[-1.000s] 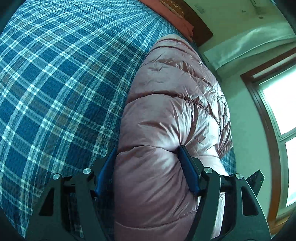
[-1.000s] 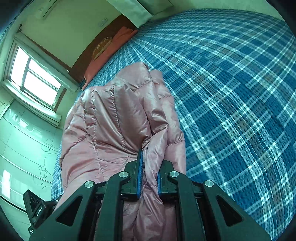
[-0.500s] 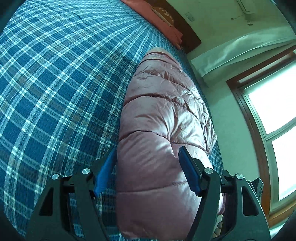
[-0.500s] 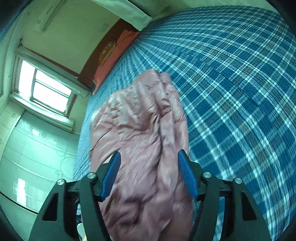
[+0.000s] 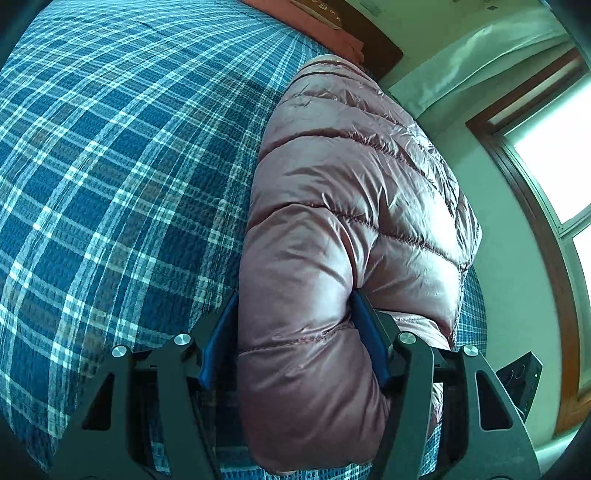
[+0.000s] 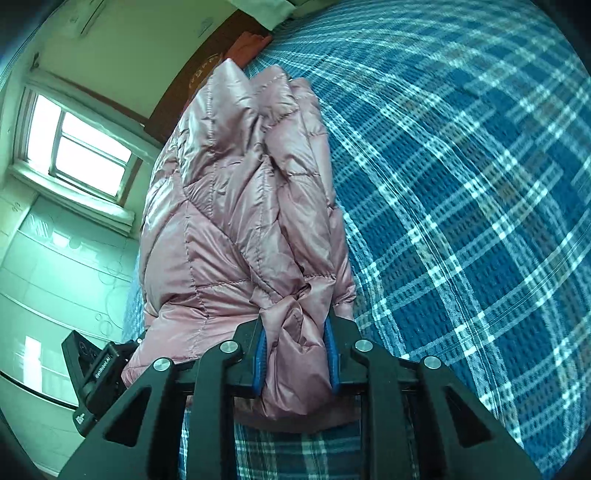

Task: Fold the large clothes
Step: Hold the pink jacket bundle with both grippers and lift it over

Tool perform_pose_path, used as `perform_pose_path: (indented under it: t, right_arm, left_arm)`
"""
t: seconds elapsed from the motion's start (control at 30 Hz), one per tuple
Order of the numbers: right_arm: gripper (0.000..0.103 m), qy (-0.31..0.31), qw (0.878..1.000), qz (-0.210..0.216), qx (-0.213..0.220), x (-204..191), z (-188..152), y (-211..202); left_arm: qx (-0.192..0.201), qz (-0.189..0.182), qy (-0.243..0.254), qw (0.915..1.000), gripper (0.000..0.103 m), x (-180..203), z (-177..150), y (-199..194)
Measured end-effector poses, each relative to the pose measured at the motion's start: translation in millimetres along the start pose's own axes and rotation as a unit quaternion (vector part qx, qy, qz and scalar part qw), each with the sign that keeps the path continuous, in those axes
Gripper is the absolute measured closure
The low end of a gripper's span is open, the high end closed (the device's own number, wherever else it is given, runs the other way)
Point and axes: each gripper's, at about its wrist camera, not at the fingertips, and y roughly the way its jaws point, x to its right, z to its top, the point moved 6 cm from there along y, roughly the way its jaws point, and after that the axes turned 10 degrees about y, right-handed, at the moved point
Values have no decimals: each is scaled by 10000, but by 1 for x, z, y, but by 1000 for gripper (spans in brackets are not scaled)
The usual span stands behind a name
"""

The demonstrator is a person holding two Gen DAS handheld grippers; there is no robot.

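Note:
A pink quilted puffer jacket (image 5: 351,206) lies folded in a long bundle on a blue plaid bed cover (image 5: 110,166). My left gripper (image 5: 295,336) is shut on the thick near end of the jacket, blue pads pressing into the padding on both sides. In the right wrist view the jacket (image 6: 236,206) rises as a bunched ridge. My right gripper (image 6: 295,354) is shut on a gathered fold of its near end. The left gripper's body (image 6: 96,373) shows at lower left of that view.
The bed cover (image 6: 461,203) spreads wide to the right. An orange-red pillow (image 5: 317,18) and dark wooden headboard (image 5: 373,40) lie at the far end. A window (image 6: 81,151) and wall stand beside the bed on the jacket's side.
Half a second ago both grippers were open around the jacket. Now both have closed on its near end, and the jacket bundle sits bunched higher in the right wrist view.

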Motion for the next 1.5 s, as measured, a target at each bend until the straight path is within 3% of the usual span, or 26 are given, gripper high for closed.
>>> perform_pose_path:
  t: [0.07,0.17,0.3,0.47,0.63,0.83,0.97,1.0,1.2,1.3,1.5]
  right_arm:
    - [78,26,9999,96,-17,2,1,-2]
    - [69,33,9997,241,-22,0,2,-10]
    - [37,-47,10000,42,50,-4,9,-34]
    - [34,-214,9988,112,433,-26,50,-48]
    - [33,-262,9983,136,510,-54,94,-15]
    - [33,-276,9985,-53,480,-64,127,24]
    - [30,-27,9995,-177,259,-42,125,43]
    - [26,87,9997,-116,220,-35,124,47]
    - [26,324,9981,518,89,-26,114,37]
    - [25,215,9980,591,-93,-20,106,39]
    - [23,-63,9984,566,-32,-28,94,45]
  left_arm:
    - [24,-34,138,9999,43,2,0,-3]
    - [144,-92,236,9996,39,2,0,-16]
    - [342,-270,-29,9990,32,-8,6,-38]
    - [517,-445,-423,9968,27,-26,34,-39]
    - [336,-624,-745,9947,27,-28,57,-16]
    - [161,-685,-686,9952,27,-18,74,11]
    - [-118,-565,-653,9962,23,-14,73,32]
    - [-143,-569,-666,9961,22,-15,71,35]
    - [-225,-814,-938,9920,21,-24,67,39]
    - [-242,-791,-906,9924,20,-22,67,40]
    - [-290,-750,-737,9940,18,-17,66,45]
